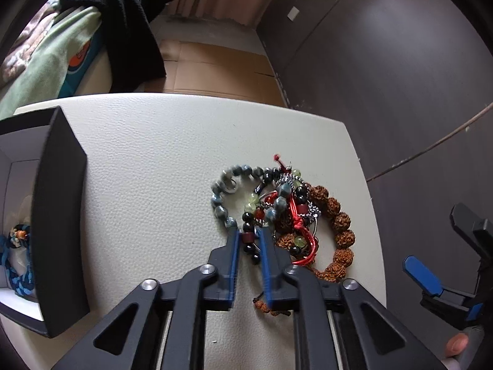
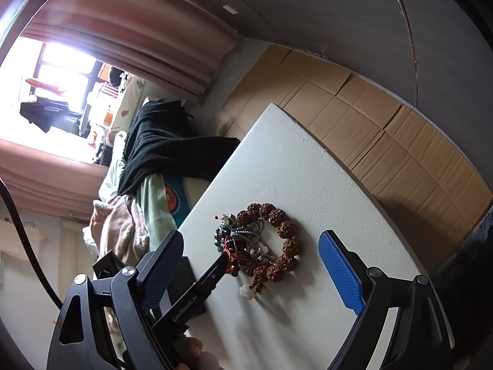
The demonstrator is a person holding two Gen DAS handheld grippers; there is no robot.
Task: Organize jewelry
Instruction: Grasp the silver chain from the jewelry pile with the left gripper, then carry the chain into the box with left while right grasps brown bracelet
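A tangled pile of jewelry lies on the white tabletop (image 1: 154, 169): a grey-blue stone bracelet (image 1: 220, 185), a brown knobbly seed bracelet (image 1: 342, 234), a red cord (image 1: 303, 215) and a string of dark beads (image 1: 249, 246). My left gripper (image 1: 249, 236) points down into the pile's near edge, its blue pads closed on the dark bead string, a dark red bead between them. My right gripper (image 2: 249, 239) hovers open and holds nothing, with the pile (image 2: 262, 243) seen between its fingers; it also shows at the table's right edge as the right gripper (image 1: 443, 246).
A black box (image 1: 58, 215) with a white inside stands at the table's left edge and holds a blue braided bracelet (image 1: 18, 265). Clothes and a black cloth (image 1: 129, 15) are heaped beyond the table. Flattened cardboard (image 2: 385, 141) covers the floor by a dark wall.
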